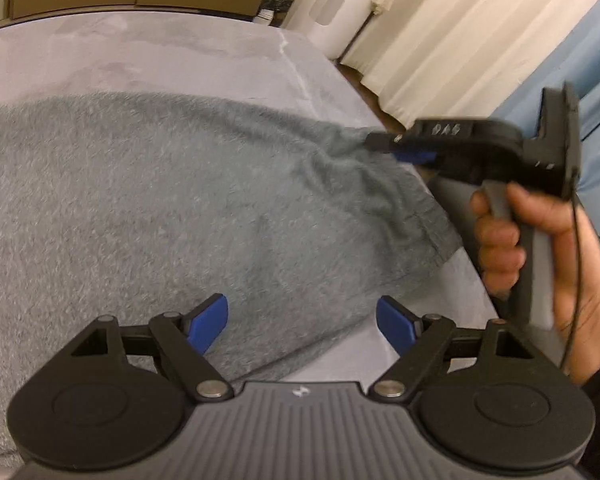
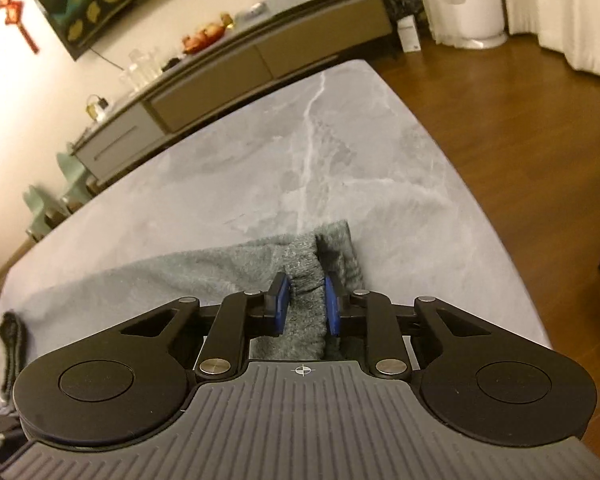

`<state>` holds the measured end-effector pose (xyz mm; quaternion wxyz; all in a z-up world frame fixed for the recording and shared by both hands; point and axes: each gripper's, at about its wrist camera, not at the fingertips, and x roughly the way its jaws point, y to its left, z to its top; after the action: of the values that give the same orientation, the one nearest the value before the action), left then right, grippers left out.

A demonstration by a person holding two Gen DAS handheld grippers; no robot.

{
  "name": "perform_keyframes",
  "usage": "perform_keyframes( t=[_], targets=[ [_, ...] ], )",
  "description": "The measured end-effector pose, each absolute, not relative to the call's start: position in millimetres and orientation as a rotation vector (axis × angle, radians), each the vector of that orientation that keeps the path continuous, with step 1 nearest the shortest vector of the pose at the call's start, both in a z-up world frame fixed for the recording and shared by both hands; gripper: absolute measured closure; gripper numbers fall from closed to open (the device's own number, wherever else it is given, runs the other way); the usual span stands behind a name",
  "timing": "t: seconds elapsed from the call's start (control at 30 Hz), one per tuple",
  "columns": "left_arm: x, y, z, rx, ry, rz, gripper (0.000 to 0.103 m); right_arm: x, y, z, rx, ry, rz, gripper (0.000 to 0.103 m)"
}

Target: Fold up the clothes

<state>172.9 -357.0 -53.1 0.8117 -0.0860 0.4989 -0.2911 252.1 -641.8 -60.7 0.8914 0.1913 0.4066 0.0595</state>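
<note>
A grey fuzzy garment (image 1: 160, 200) lies spread on the grey marble table (image 1: 180, 52). My left gripper (image 1: 302, 322) is open and empty, hovering just above the garment's near edge. My right gripper (image 2: 305, 304) is shut on a bunched edge of the garment (image 2: 306, 280) and holds it slightly lifted. In the left wrist view the right gripper (image 1: 384, 146) shows at the right, pinching the garment's far right corner, with the hand on its handle.
The table's right edge (image 2: 480, 208) drops to a wooden floor (image 2: 520, 120). A low sideboard (image 2: 220, 76) with small items stands beyond the table. Curtains (image 1: 440, 32) and a white appliance (image 2: 468, 0) are at the far right. A dark rolled item (image 2: 12, 344) lies at the table's left.
</note>
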Motion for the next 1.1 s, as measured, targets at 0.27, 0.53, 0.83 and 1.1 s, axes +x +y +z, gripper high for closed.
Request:
perform_keyframes(
  t=[0.27, 0.53, 0.83, 1.1],
  targets=[
    [164, -354, -54, -0.166, 1.039, -0.636, 0.020, 267, -633, -44, 0.259, 0.810, 0.094, 0.094],
    [158, -362, -53, -0.125, 1.039, -0.654, 0.020, 267, -639, -49, 0.221, 0.816, 0.039, 0.061],
    [182, -373, -11, -0.292, 0.986, -0.651, 0.015, 133, -659, -59, 0.494, 0.706, -0.141, 0.048],
    [210, -470, 5, -0.050, 1.007, -0.723, 0.010, 121, -618, -74, 0.361, 0.724, -0.178, 0.081]
  ],
)
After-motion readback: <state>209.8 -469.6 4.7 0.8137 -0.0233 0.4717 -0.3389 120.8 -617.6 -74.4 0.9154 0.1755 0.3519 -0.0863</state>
